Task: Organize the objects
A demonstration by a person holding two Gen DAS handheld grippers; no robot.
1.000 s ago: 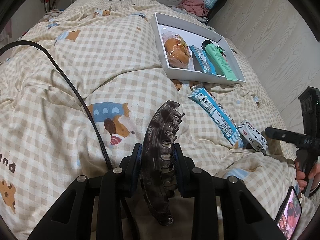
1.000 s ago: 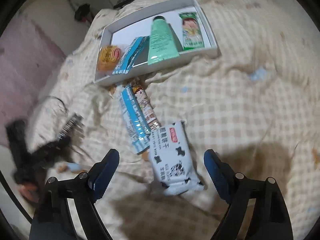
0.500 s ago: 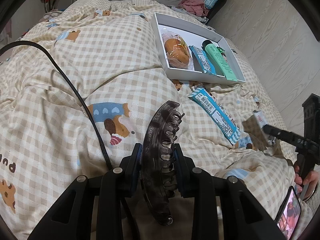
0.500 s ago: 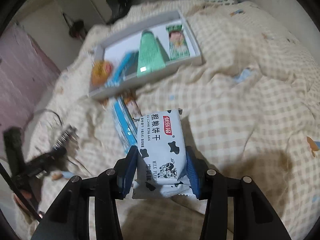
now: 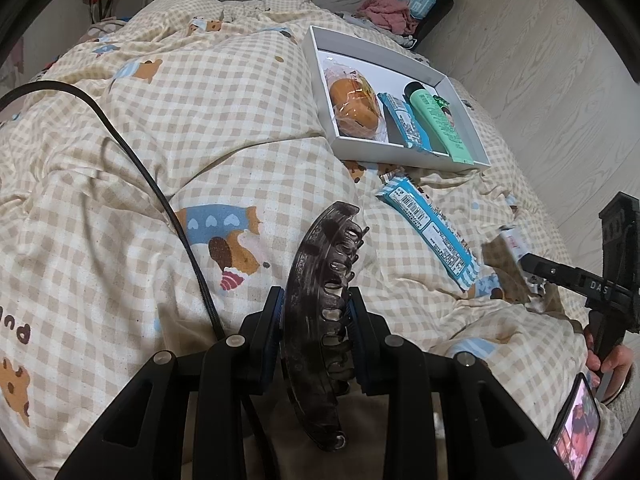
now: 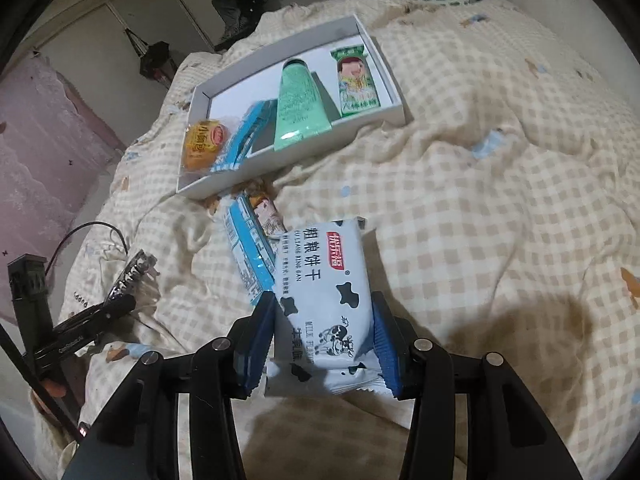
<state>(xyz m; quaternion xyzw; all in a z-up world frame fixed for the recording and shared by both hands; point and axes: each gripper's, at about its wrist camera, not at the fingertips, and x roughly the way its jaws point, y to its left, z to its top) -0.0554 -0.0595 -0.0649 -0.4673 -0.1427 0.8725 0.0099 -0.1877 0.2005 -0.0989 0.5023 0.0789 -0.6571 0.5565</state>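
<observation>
The left gripper (image 5: pixel 316 320) pinches a dark hair claw (image 5: pixel 320 312) above the checked blanket (image 5: pixel 120 184). The right gripper (image 6: pixel 324 340) just closed on a white cow-spotted cookie pack (image 6: pixel 324 300) and squeezes it above the blanket, near the white box's (image 6: pixel 296 160) front edge. A blue wrapper (image 6: pixel 248 256) lies between them.

On the bed I count one white box (image 6: pixel 384 54), one hair claw (image 5: pixel 320 312), one green tube (image 6: pixel 298 108), one bun (image 5: pixel 354 106), and one biscuit pack (image 6: pixel 324 304).
</observation>
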